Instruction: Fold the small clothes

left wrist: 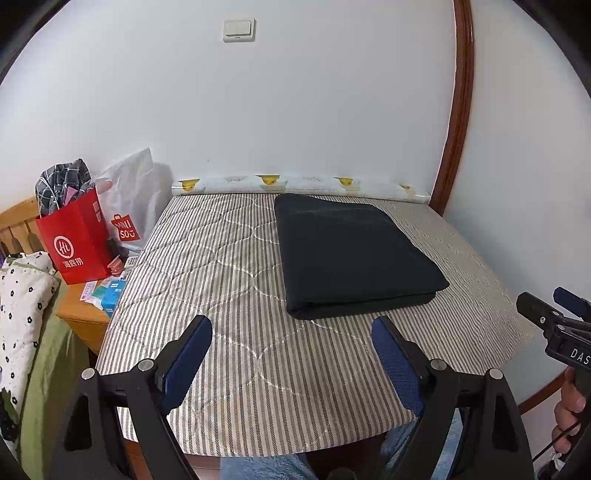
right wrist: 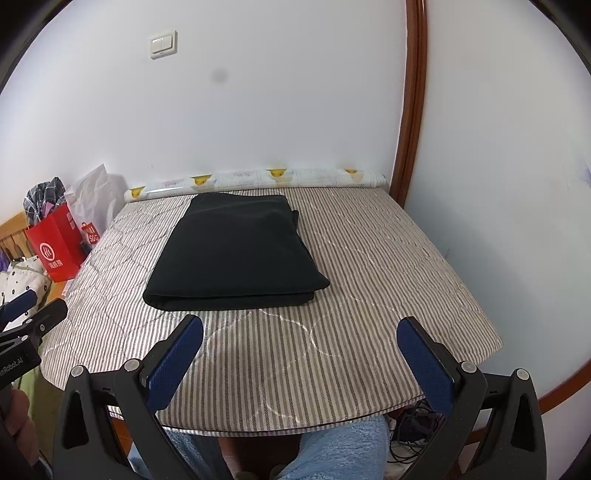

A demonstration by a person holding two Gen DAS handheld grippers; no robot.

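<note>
both hand-held grippers, left hand-held gripper and right hand-held gripper, spread wide near folded black cloth.

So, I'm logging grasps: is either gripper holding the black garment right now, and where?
Nothing is held. The left gripper and right gripper are both open, short of the folded black garment on the striped table cover.

Before me: plain white wall bearing a cream two-rocker light switch; curved brown wooden door trim at right. Table under grey-striped quilted cover; duck-print roll along its far edge. Left: light wooden bedside cabinet, red paper shopping bag.
</note>
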